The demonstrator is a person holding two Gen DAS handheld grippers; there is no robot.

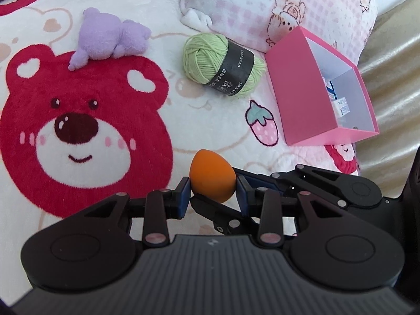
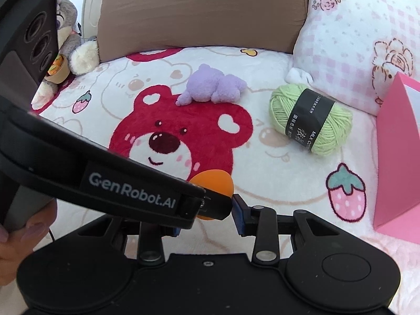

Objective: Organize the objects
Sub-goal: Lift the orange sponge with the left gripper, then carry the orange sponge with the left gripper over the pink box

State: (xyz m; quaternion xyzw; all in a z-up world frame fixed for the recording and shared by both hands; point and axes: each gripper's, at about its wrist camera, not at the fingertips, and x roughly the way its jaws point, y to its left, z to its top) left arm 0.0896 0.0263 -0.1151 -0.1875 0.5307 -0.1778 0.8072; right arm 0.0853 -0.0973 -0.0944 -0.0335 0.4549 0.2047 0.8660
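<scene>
Left wrist view: orange egg-shaped sponge (image 1: pixel 212 179) pinched between left claw (image 1: pixel 213 193) pads, clear of the bed blanket (image 1: pixel 147 39). Right claw (image 2: pixel 210 214) nearly closed on the same sponge. Likely next: carry it to the pink box (image 1: pixel 309 97) nearby, then release inside.

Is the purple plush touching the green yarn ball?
Apart. The right wrist view shows bare blanket between the purple plush and the yarn ball; the left wrist view shows the same gap.
</scene>
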